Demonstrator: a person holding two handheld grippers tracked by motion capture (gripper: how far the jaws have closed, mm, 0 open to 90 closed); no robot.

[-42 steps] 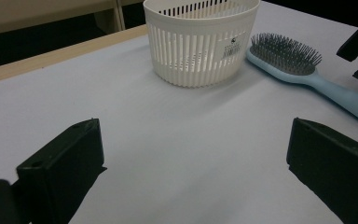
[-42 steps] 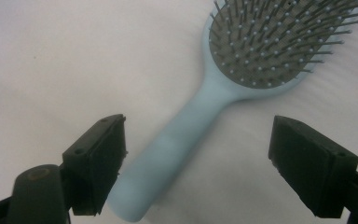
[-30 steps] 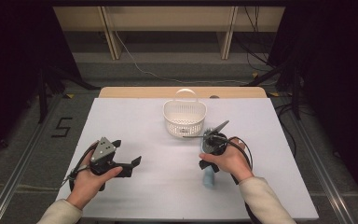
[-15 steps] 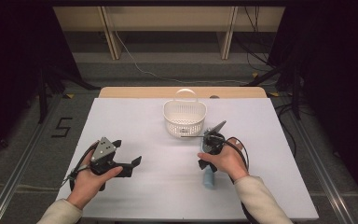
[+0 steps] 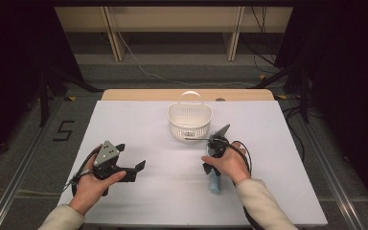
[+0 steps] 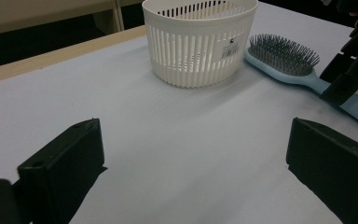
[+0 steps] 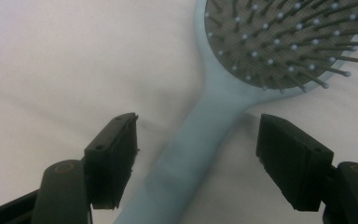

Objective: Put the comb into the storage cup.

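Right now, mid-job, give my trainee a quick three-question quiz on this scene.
1. True or false: the hairbrush handle lies between the right tongs, not yet pinched.
2. The brush's bristles face: A) up, B) down, C) sideways?
3. What stands on the table just beyond the brush head?

Key: 1 true; the jaws have just been closing, with gaps on both sides of the handle. 2 A. 3 the white basket, its handle upright.

grey floor (image 5: 124, 67), dark room, white table (image 5: 124, 120)
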